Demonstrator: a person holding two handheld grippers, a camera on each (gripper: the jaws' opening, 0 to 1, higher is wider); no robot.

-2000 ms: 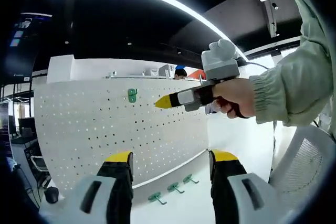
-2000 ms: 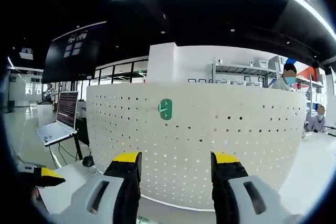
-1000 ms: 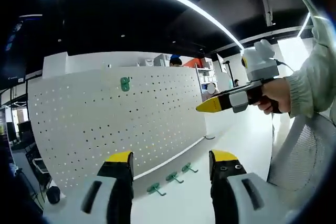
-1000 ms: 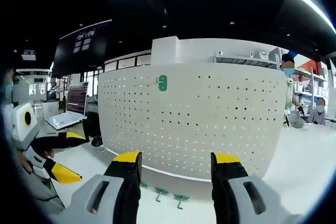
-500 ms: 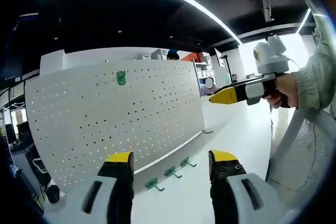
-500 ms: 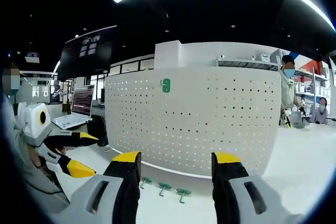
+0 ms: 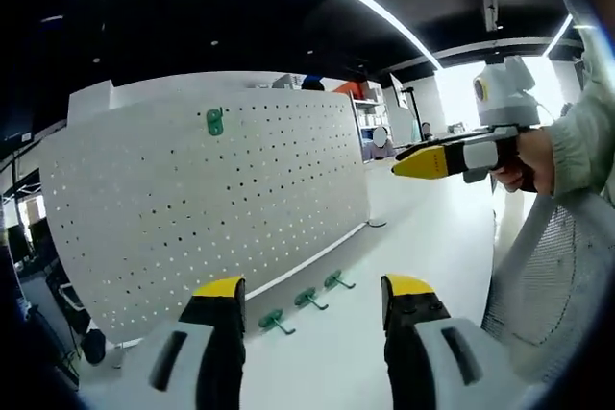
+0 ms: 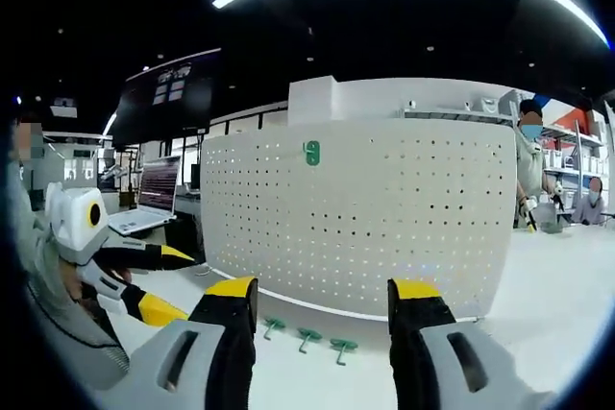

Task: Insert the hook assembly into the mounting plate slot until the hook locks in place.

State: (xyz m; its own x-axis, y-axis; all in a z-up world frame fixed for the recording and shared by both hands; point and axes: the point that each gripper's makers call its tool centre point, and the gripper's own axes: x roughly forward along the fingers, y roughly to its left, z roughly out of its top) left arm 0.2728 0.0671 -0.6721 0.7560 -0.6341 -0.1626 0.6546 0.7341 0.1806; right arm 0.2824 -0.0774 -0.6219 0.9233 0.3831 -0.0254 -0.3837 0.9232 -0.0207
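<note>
Left gripper view: the left gripper [image 7: 312, 306], with black jaws tipped in yellow, stands with its jaws wide apart and nothing between them. Just beyond the jaws, three small green plastic hooks [image 7: 301, 299] lie in a row on the white tabletop [image 7: 404, 237], close to the foot of the upright white perforated mounting plate [image 7: 192, 204]. A fourth green hook already seated in the plate [image 7: 214, 122] sits near the plate's upper edge. To the right, the right gripper [image 7: 411, 162] is held in the person's hand [image 7: 531, 158], well clear of plate and hooks; from this side its yellow tips overlap, so their spacing cannot be told here. A pale green sleeve [image 7: 591, 136] follows the hand, and a white mesh chair back [image 7: 548, 276] lies below it.

Right gripper view: the right gripper [image 8: 322, 309] likewise has its jaws spread wide and empty. The three loose green hooks [image 8: 307, 337] lie between the jaws and the plate's base [image 8: 365, 228], and the mounted hook [image 8: 311, 152] is high on the plate. At far left the left gripper [image 8: 163, 280] appears, jaws parted. An open laptop [image 8: 149, 199] stands on a desk behind it; people stand at shelving on the right.
</note>
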